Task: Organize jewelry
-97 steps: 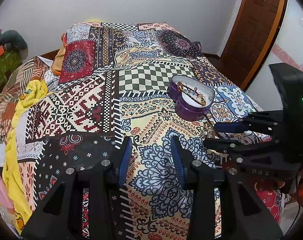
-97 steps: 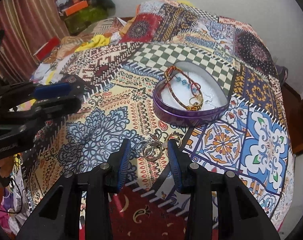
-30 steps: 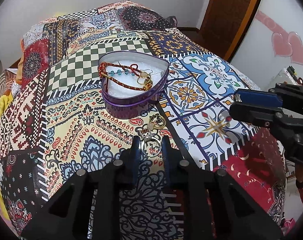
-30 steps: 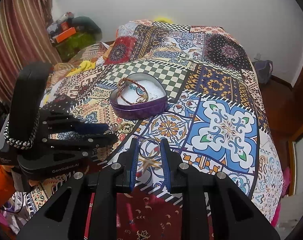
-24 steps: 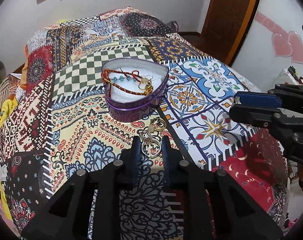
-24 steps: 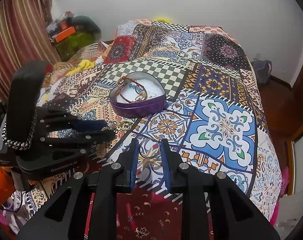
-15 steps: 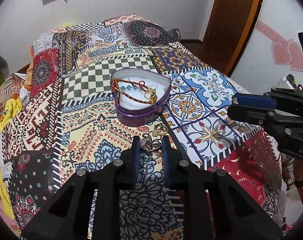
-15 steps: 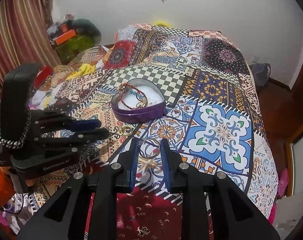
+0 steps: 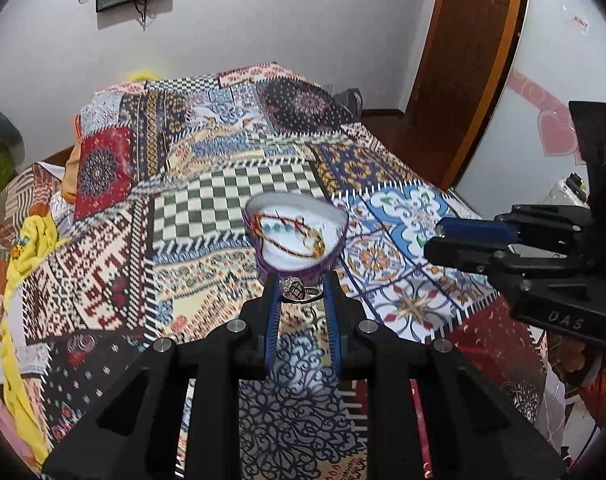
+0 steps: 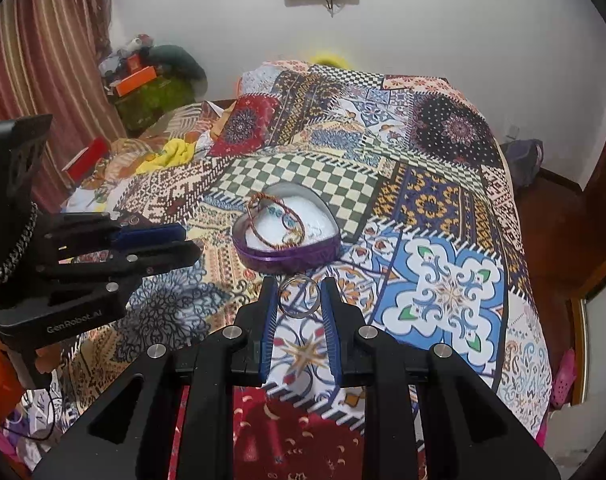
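left tongs [image 9: 301,294] pinch stone ring [image 9: 296,289] | right tongs [image 10: 299,294] pinch plain band [image 10: 299,295] | both near heart tin [image 10: 286,249] | carry over its rim, then release low

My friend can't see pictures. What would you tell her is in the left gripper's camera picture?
The left gripper pinches a jeweled silver ring above a colorful patchwork bedspread. Just beyond it sits a purple heart-shaped tin with beaded bracelets inside, and the right gripper reaches in from the right.
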{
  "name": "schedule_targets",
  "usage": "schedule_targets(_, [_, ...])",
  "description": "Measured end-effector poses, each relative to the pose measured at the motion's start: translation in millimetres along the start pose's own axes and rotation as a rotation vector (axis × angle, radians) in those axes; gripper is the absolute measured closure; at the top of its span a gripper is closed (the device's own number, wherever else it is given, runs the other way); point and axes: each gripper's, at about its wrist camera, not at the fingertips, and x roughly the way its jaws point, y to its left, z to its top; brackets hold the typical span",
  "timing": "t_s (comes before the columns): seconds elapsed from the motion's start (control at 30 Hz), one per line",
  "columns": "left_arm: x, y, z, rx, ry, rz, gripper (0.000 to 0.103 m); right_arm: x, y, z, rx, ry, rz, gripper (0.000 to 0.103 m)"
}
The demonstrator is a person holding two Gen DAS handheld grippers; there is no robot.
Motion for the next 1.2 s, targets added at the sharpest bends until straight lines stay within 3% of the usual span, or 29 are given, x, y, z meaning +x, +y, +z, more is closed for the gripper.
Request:
schedule_targets(0.3, [-2.6,8.9,24.6,0.01,-0.052,0.002,0.083,8.8,-0.3,21.4,-0.004,-0.032,0.005,0.083])
schedule_targets(0.6, [14.5,12.9,39.9,0.015,-0.054,-0.02,0.083,26.7,-8.8,37.6,-0.008,-0.03,-0.006,0.083])
schedule_targets(1.2, [66.4,20.5,40.2,-0.002,0.033,-0.082,0.083,83.1,-17.4,44.9,-0.046,0.103,0.023,0.083])
